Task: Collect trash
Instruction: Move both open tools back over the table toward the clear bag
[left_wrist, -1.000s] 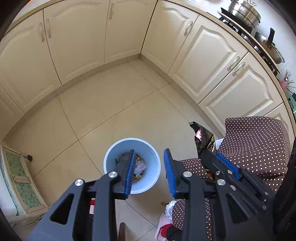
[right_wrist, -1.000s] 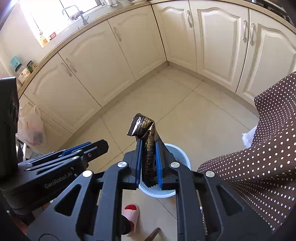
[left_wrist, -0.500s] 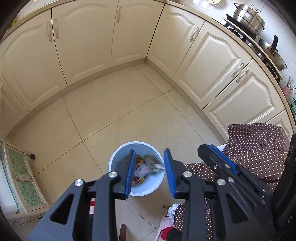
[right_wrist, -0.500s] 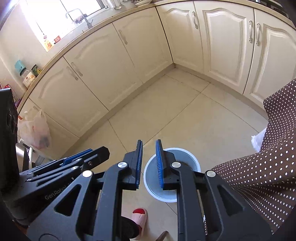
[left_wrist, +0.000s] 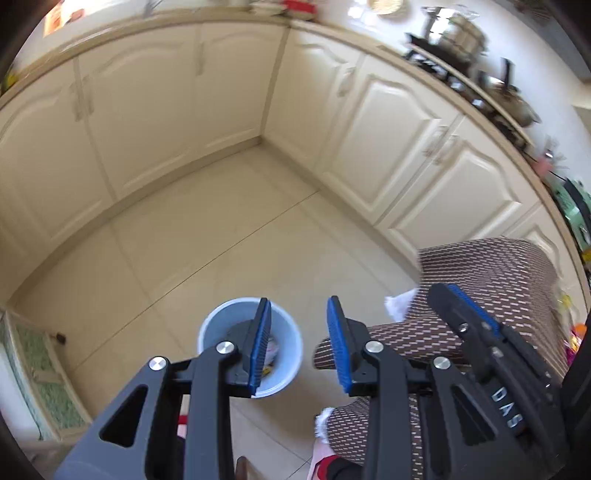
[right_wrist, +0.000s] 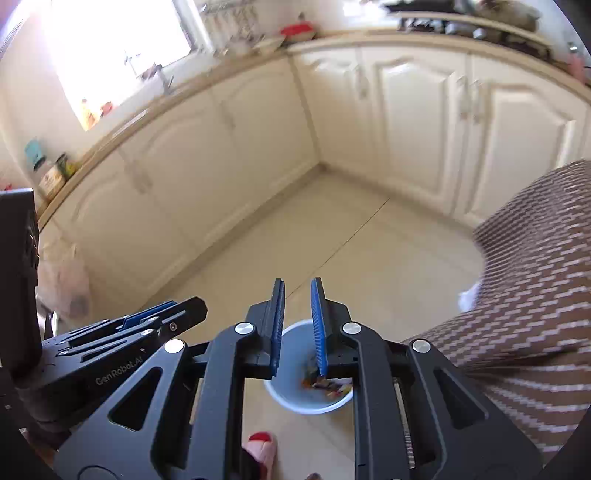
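Both the left gripper (left_wrist: 299, 347) and right gripper (right_wrist: 298, 325) hang empty, jaws parted, above the bin (right_wrist: 295, 398) holding wrappers (right_wrist: 325, 384); next, scan floor for remaining trash.

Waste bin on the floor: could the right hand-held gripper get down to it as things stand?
Probably yes: the right hand-held gripper is empty, above the open waste bin, nothing between them.

Pale blue bin (left_wrist: 282, 373); cream cabinets (left_wrist: 399, 136); beige floor tiles (left_wrist: 229, 236); brown cloth (right_wrist: 535, 306), seemingly white-dotted, blurred.
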